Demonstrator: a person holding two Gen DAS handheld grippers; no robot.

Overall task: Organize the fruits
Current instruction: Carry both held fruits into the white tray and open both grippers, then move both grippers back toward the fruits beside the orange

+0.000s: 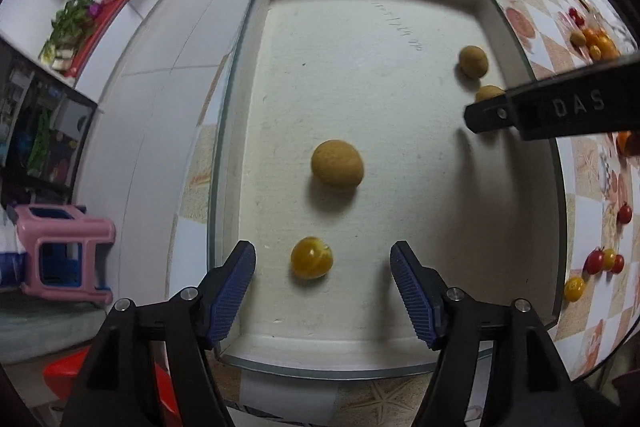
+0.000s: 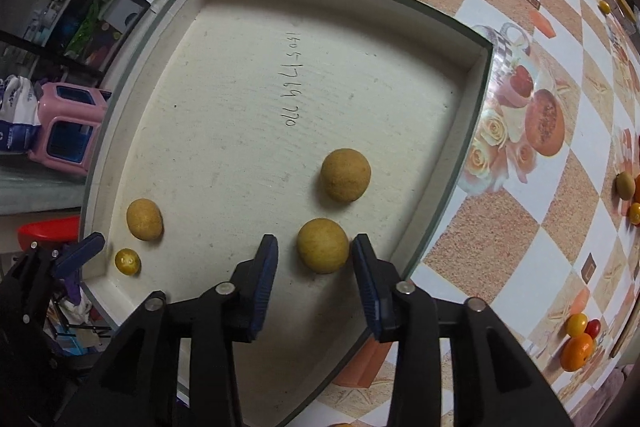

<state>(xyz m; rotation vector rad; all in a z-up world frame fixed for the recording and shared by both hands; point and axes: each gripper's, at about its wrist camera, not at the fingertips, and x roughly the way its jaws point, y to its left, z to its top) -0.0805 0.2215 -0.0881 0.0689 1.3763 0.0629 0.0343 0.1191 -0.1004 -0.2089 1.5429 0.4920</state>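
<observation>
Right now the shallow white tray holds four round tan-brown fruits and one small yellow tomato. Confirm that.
Wrong count: the shallow white tray holds three round tan-brown fruits, not four, and one small yellow tomato. The right wrist view shows them all.

Both tools are showing the same build: black plastic frames with triangular cut-outs, branching into two angular fingers. The left gripper [image 1: 323, 287] is wearing ribbed blue pads [image 1: 230, 297] on the inner faces of its fingers, with round silver screws [image 1: 189, 293] shining at the joints. The right gripper [image 2: 314, 279] is carrying the same blue ribbed pads [image 2: 266, 283] and silver screw heads [image 2: 404, 286]. Along its black side, pale raised letters are reading "DAS" [image 1: 579, 103].
</observation>
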